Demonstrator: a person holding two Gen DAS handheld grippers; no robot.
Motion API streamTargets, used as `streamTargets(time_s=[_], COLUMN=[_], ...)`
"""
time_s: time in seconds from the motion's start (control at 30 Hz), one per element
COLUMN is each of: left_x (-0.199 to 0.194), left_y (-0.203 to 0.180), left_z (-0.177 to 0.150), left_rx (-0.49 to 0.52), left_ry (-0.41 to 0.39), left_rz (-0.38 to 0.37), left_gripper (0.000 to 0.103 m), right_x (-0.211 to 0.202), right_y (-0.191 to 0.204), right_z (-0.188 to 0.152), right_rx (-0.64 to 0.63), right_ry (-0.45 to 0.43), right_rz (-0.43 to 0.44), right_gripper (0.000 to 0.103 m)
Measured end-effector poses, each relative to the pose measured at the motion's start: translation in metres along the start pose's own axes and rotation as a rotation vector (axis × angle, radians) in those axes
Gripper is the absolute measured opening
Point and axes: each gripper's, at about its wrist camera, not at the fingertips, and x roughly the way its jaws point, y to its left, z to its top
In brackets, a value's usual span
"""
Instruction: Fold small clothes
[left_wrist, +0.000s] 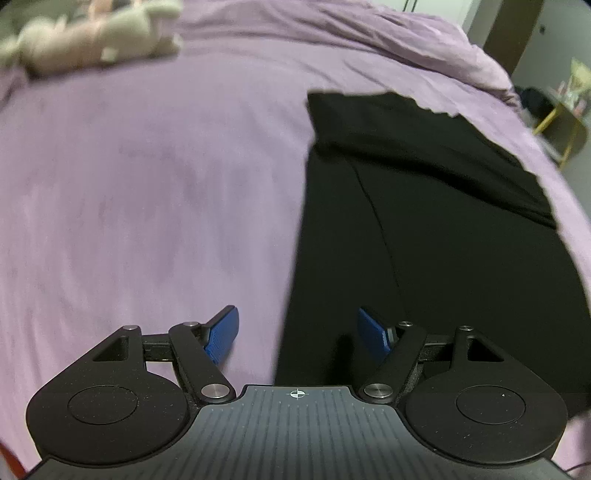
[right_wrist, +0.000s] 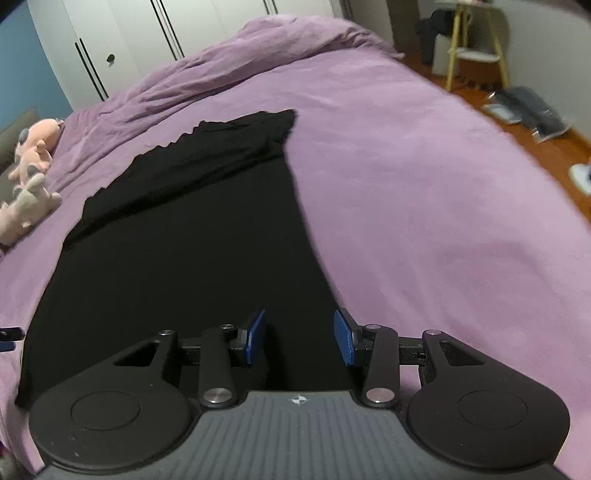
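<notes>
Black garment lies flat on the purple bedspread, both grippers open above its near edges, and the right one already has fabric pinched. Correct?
Not quite: the right gripper holds nothing. The right wrist view shows its jaws apart over the black garment. The left gripper is open too, on the purple bedspread.

Purple bed (right_wrist: 424, 192), black garment (right_wrist: 184, 240), seemingly plush toys (right_wrist: 31, 177)

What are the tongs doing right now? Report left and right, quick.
Left tongs: open, holding nothing, over the near left edge of the black garment.
Right tongs: open, holding nothing, over its near right edge.
</notes>
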Motion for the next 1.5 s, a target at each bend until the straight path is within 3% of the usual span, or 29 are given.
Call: streamTargets(time_s=[0.07, 0.13, 0.23, 0.3, 0.37, 0.53, 0.67, 0.8, 0.93, 1.03, 1.23, 1.5], left_x=[-0.009, -0.014, -0.014, -0.012, -0.009, -0.004, -0.008, -0.019, -0.030, -0.030, -0.008, 0.047], left_y=[0.005, 0.009, 0.013, 0.014, 0.016, 0.019, 0.018, 0.016, 0.017, 0.015, 0.013, 0.025], left_z=[-0.020, -0.033, -0.041, -0.044, -0.044, -0.045, -0.042, -0.026, 0.000, 0.022, 0.067, 0.110], left_rx=[-0.038, -0.062, -0.116, -0.125, -0.129, -0.111, -0.060, -0.098, -0.172, -0.202, -0.260, -0.370], left_ry=[0.027, 0.028, 0.056, 0.062, 0.079, 0.120, 0.141, 0.103, 0.028, -0.015, -0.076, -0.060], left_rz=[-0.027, -0.052, -0.085, -0.112, -0.081, -0.099, -0.144, -0.267, -0.356, -0.377, -0.347, -0.304], left_gripper=[0.076, 0.075, 0.063, 0.062, 0.046, 0.025, 0.006, 0.006, 0.006, 0.006, 0.006, 0.006], right_x=[-0.014, -0.018, -0.006, 0.000, 0.002, 0.000, 0.002, 0.003, 0.008, 0.016, 0.048, 0.098], right_y=[-0.007, -0.016, -0.020, -0.018, -0.017, -0.016, -0.022, -0.041, -0.048, -0.043, -0.029, -0.029], right_z=[-0.009, -0.012, -0.010, -0.009, -0.010, -0.013, -0.006, 0.007, 0.025, 0.041, 0.075, 0.119], right_rx=[-0.011, 0.020, 0.066, 0.071, 0.038, -0.005, 0.043, 0.232, 0.359, 0.407, 0.463, 0.560], right_ry=[0.005, 0.017, 0.067, 0.098, 0.116, 0.153, 0.186, 0.181, 0.137, 0.109, 0.069, 0.035], right_rz=[-0.035, 0.016, 0.070, 0.094, 0.079, 0.065, 0.143, 0.310, 0.410, 0.463, 0.473, 0.398], right_gripper=[0.041, 0.041, 0.040, 0.040, 0.037, 0.015, 0.006, 0.005, 0.005, 0.005, 0.005, 0.005])
